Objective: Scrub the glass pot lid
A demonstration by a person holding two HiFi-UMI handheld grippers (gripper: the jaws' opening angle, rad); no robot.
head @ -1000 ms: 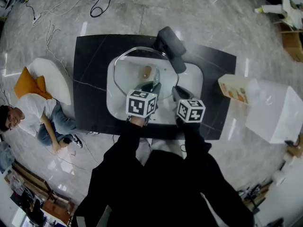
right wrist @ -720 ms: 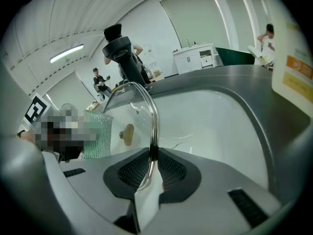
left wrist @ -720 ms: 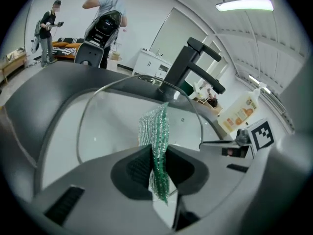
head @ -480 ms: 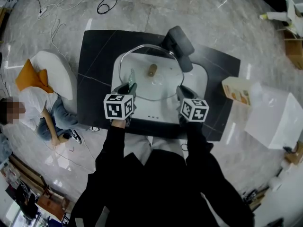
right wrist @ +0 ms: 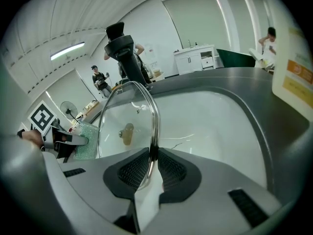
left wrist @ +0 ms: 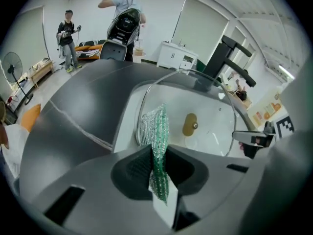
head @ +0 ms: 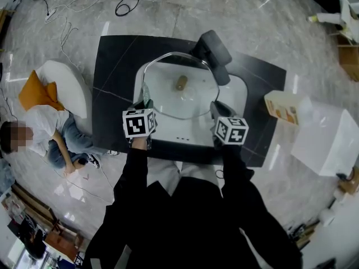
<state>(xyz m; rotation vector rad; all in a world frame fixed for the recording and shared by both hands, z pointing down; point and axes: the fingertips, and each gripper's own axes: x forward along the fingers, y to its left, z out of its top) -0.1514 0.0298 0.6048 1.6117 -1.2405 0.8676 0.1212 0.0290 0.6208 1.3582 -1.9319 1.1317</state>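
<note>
1. My right gripper point(right wrist: 152, 166) has its claw closed narrow on the metal rim of the glass pot lid point(head: 190, 98), at the lid's near right edge.
2. My left gripper point(left wrist: 156, 166) pinches a green scouring pad point(left wrist: 155, 129), and the pad stands up past the jaw tips.
3. The lid sits inside the white sink point(head: 234, 97), with its knob point(head: 181, 83) facing up toward me.
4. The pad is at the lid's left rim; I cannot tell if it touches.
5. The black faucet point(head: 212, 49) crowds the lid's far right edge.
6. White basin shows open to the lid's right and near side.
7. The dark counter point(head: 112, 66) runs wide on the left; a carton point(head: 279, 106) stands well apart on the right.
</note>
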